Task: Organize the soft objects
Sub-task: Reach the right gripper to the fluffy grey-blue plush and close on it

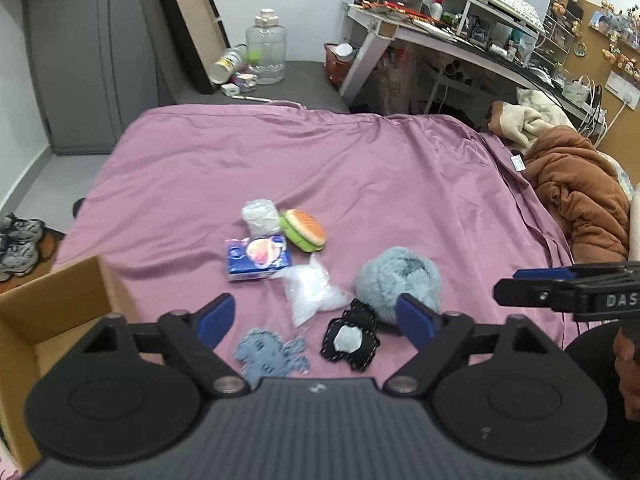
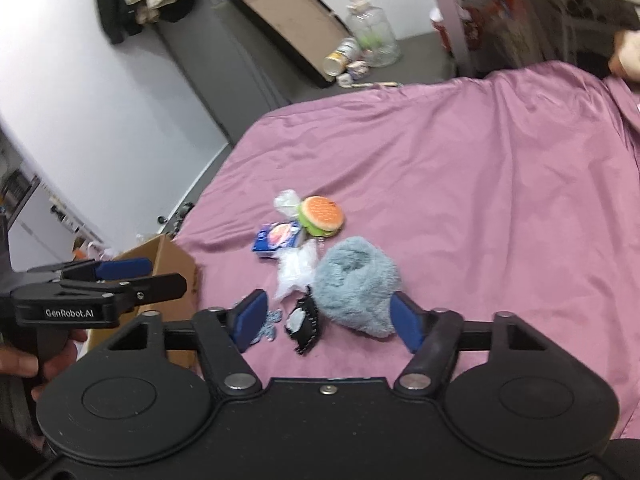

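Soft things lie in a cluster on the pink bedsheet [image 1: 360, 168]: a burger plush [image 1: 303, 230], a blue tissue pack [image 1: 258, 258], two clear plastic bags [image 1: 314, 290], a fluffy grey-blue piece [image 1: 398, 280], a black felt toy [image 1: 352, 338] and a grey knitted toy [image 1: 272, 354]. My left gripper [image 1: 316, 314] hangs open over the knitted and felt toys, its pads touching nothing. My right gripper [image 2: 328, 316] is open just before the fluffy piece [image 2: 356, 284] and the felt toy [image 2: 304, 326], with nothing gripped. Each gripper shows in the other's view, the right gripper [image 1: 508, 282] and the left gripper [image 2: 168, 274].
An open cardboard box [image 1: 48, 312] stands at the bed's near left corner [image 2: 168, 268]. A brown blanket [image 1: 576, 196] is heaped at the bed's right side. A grey bench with a big clear jar [image 1: 266, 48] and a cluttered desk [image 1: 460, 32] stand beyond the bed. Shoes [image 1: 20, 244] sit on the floor.
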The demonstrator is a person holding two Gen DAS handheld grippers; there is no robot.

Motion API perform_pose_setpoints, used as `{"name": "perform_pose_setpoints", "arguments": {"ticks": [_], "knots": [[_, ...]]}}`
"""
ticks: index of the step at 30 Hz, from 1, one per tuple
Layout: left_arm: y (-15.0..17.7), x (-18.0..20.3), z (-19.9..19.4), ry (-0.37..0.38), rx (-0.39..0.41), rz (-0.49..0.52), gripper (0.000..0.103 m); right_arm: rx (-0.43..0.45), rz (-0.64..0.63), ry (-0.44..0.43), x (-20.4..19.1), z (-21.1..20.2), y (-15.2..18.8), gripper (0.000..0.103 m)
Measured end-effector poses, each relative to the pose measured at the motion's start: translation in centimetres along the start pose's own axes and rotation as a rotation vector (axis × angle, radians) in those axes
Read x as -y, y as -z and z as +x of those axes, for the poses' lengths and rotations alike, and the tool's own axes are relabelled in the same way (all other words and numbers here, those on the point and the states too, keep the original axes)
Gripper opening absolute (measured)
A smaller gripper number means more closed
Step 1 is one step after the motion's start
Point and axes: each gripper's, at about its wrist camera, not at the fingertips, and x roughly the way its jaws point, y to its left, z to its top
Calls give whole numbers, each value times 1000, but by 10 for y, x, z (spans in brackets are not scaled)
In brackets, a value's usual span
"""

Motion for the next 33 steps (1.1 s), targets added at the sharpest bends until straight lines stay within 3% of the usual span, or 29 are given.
{"name": "perform_pose_setpoints", "arguments": {"ticks": [7, 14, 18, 22, 26, 28, 33], "knots": [[-6, 7, 40, 64, -39, 5, 63, -40, 37, 14, 16, 29, -4, 43], [-9, 14, 78, 124, -80, -20, 44, -55, 85, 8, 29, 55, -12, 42], [-11, 19, 97, 153, -108, -26, 43, -66, 106, 14, 36, 69, -16, 42], [-10, 18, 115, 171, -143, -52, 33, -81, 103, 29, 40, 82, -16, 42], [-7, 18, 128, 227, -148, -88, 33, -94, 105, 36, 44, 91, -16, 42], [-7, 20, 135, 222, -168, -88, 33, -100, 95, 44, 45, 94, -16, 31], [0, 27, 152, 228, -218, -103, 34, -127, 115, 40, 49, 103, -13, 25]]}}
